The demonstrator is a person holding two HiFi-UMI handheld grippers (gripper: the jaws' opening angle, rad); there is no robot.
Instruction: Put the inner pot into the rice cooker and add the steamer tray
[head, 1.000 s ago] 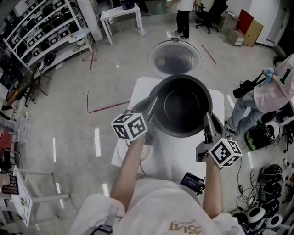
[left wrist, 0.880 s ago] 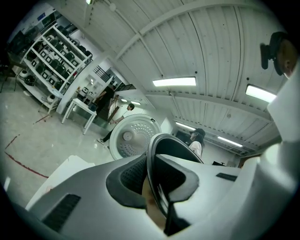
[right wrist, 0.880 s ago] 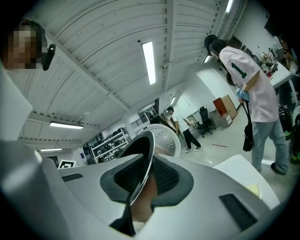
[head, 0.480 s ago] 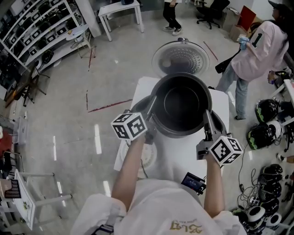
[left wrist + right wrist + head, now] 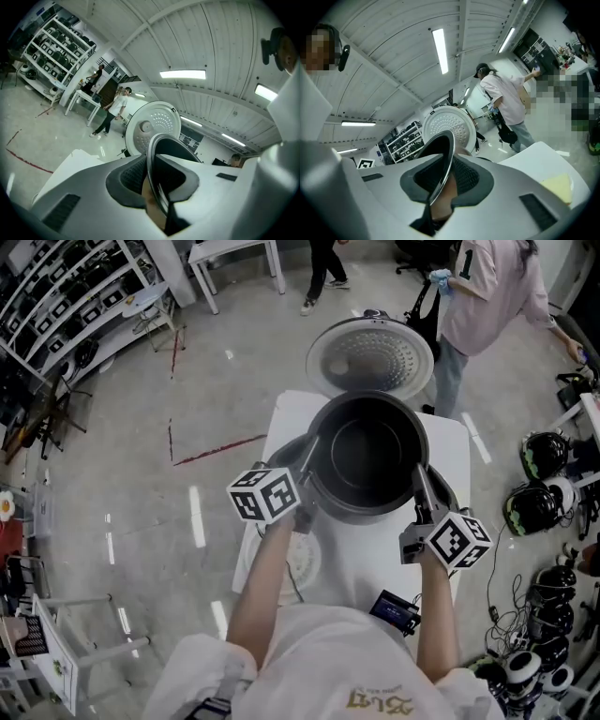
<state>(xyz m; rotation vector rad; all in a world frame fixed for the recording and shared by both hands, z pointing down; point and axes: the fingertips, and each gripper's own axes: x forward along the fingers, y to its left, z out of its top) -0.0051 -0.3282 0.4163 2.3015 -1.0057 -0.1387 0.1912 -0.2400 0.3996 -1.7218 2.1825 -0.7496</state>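
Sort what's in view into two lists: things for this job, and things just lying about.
Job: inner pot, clamped by the left gripper and right gripper; rice cooker, lid open.
Lying about: helmets on the floor; storage shelves; small white table.

The inner pot (image 5: 367, 452) has sunk toward the rice cooker (image 5: 371, 359); a bystander (image 5: 487, 289) has crossed behind.

The pot (image 5: 367, 454) covers nearly all the cooker (image 5: 280, 457) in my head view; only slivers of its body show. My left arm (image 5: 265, 589) hides part of a pale round thing (image 5: 308, 564) on the table (image 5: 289, 418); I can't identify it. The bystander (image 5: 483, 287) is cut off at the top edge. Shelf (image 5: 61, 301) contents are too small.
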